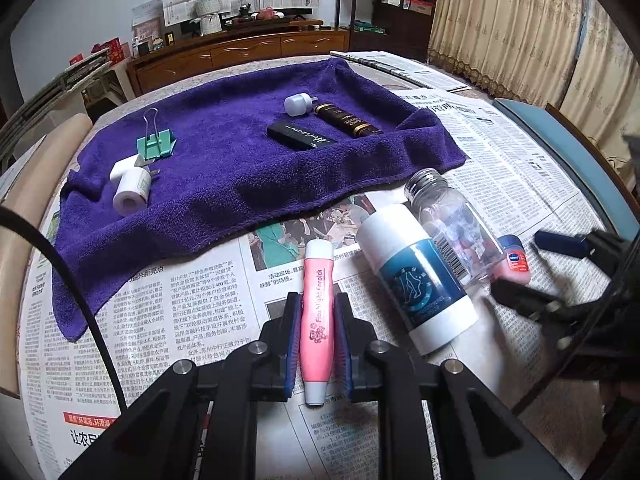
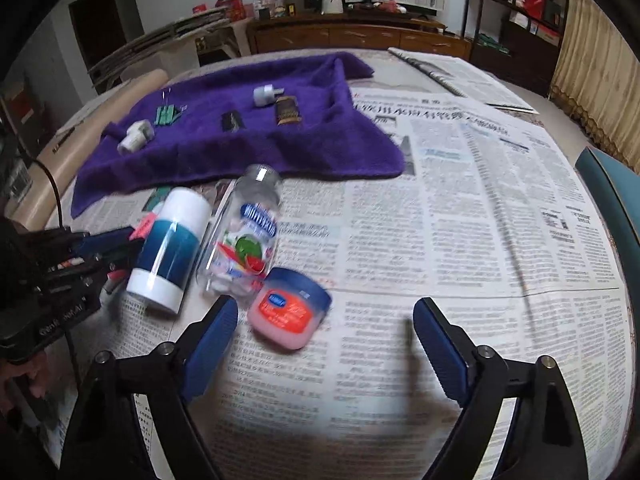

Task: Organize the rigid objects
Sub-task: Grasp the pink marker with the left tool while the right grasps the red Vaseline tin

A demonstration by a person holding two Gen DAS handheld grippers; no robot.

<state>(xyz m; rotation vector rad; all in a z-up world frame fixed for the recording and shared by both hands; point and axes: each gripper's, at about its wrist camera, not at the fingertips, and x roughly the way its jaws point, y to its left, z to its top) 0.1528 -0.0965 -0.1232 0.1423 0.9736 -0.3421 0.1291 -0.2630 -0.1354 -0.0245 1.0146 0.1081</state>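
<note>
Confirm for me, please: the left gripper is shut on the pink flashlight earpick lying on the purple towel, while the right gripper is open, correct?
Not quite. The left gripper is shut on the pink flashlight earpick, but it lies on the newspaper, not the purple towel, as the left wrist view shows. The right gripper is indeed open.
</note>
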